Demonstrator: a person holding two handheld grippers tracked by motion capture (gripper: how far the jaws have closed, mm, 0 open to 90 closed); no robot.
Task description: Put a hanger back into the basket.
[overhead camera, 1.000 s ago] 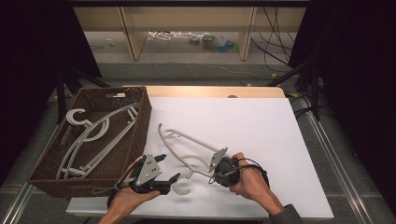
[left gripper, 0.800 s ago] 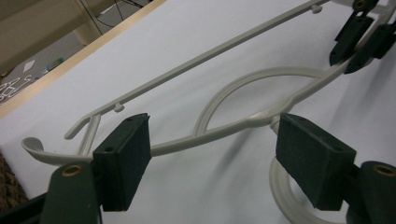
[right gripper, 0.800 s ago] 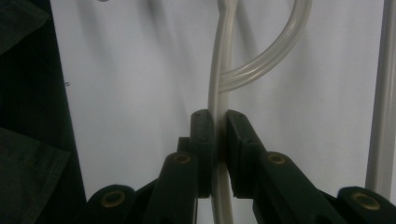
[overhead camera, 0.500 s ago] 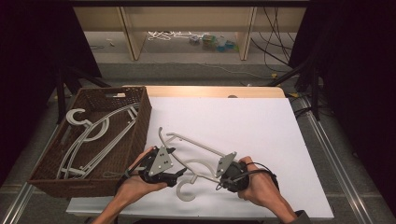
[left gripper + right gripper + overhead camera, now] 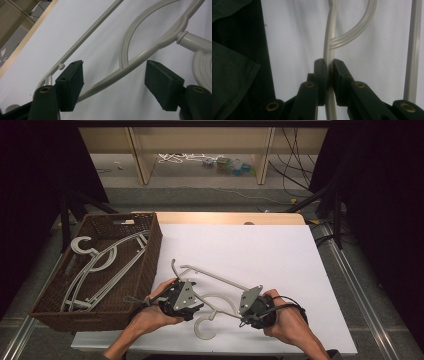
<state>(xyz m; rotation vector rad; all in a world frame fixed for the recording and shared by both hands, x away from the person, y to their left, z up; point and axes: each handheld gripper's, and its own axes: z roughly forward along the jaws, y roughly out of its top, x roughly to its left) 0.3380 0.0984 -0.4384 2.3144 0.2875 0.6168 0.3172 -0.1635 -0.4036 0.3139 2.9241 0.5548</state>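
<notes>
Your right gripper (image 5: 245,312) is clamped on the hanger (image 5: 215,292) near the desk's front edge; your left gripper (image 5: 192,307) straddles its arm, jaws apart and just closing in. Carrying it to the basket (image 5: 150,255), which already holds other hangers (image 5: 100,267), is left.

Overhead light falls evenly on the white table (image 5: 280,255); surroundings stay dark. High view soft, slightly grainy. Both gripper views blur up close, with faint shadows.

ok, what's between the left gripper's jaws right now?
In the left gripper view, one arm of the grey hanger crosses the gap between the left gripper's jaws, over white table; the pads aren't pressing it.
</notes>
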